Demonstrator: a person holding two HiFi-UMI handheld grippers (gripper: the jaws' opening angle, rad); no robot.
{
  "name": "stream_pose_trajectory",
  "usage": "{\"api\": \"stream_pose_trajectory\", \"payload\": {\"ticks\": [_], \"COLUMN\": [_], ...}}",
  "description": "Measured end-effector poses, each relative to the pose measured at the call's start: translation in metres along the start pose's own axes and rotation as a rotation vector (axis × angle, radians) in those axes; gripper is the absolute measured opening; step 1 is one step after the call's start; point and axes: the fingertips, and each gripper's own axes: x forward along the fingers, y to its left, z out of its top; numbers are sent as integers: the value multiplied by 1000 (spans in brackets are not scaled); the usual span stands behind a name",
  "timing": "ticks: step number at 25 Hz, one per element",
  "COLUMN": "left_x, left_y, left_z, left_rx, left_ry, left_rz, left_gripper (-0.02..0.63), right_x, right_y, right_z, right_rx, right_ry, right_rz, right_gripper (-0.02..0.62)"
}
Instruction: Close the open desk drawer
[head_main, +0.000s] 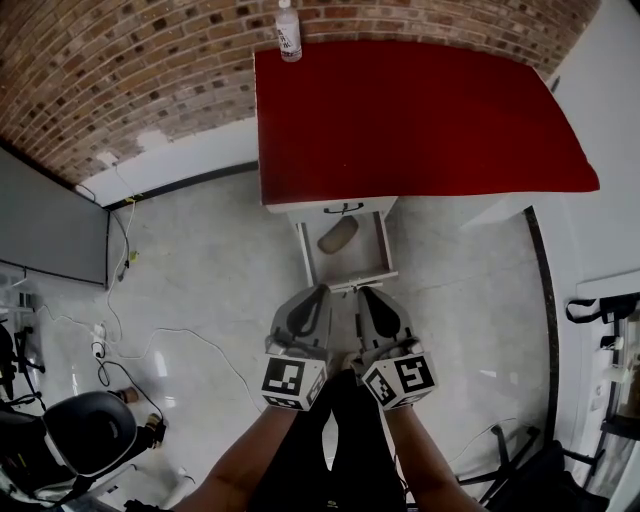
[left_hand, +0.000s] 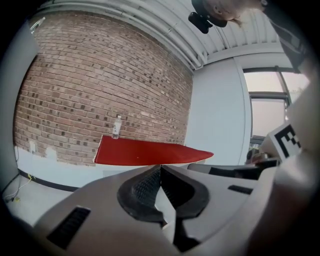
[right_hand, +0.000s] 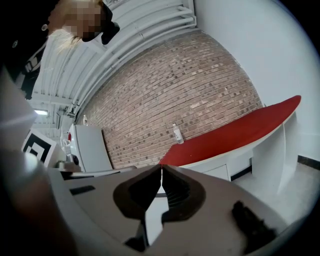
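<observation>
— Where's the drawer (head_main: 304, 252)?
— Pulled out of the desk (head_main: 420, 110) front, open, a brown thing (head_main: 338, 235) inside.
— And the grippers?
— In front of the desk, near the drawer. The left gripper (left_hand: 160, 170) has its jaws pressed together, empty; the right gripper (right_hand: 161, 172) likewise.

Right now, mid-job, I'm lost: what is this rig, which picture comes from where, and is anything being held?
There is no robot arm here: a person holds a two-jaw gripper in each hand. The head view comes from a camera on the person's head, looking steeply down. In it the left gripper and right gripper sit side by side, close to the front of the open drawer of a red-topped desk. A brownish oblong thing lies in the drawer, and a bottle stands at the desk's back edge by the brick wall. The other two pictures come from a camera riding on each gripper, looking along its jaws. Both pairs of jaws are together with nothing between them, so nothing is held.
</observation>
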Motion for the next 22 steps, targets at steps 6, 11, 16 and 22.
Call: {"api": "stream_pose_trajectory", "payload": {"ticks": [6,11,16,22], "left_x": [19,41,64,84], "left_y": [5,16,26,32], "left_z": [-42,-92,-146,-213], "left_rx": [-3,-10,-15,-18], "left_ry": [46,82,103,135], "left_rz": [-7,15,28,46], "left_gripper": [9,9,10,9], "right_x": [8,15,23,33], "right_y": [-35,-78,-125,-164], "right_z": [-25,-65,-111,-167], "right_rx": [24,70,99,123], "right_ry": [16,21,22,42], "right_rz": [-40,-86,-141,-140], "right_gripper": [11,11,11,11]}}
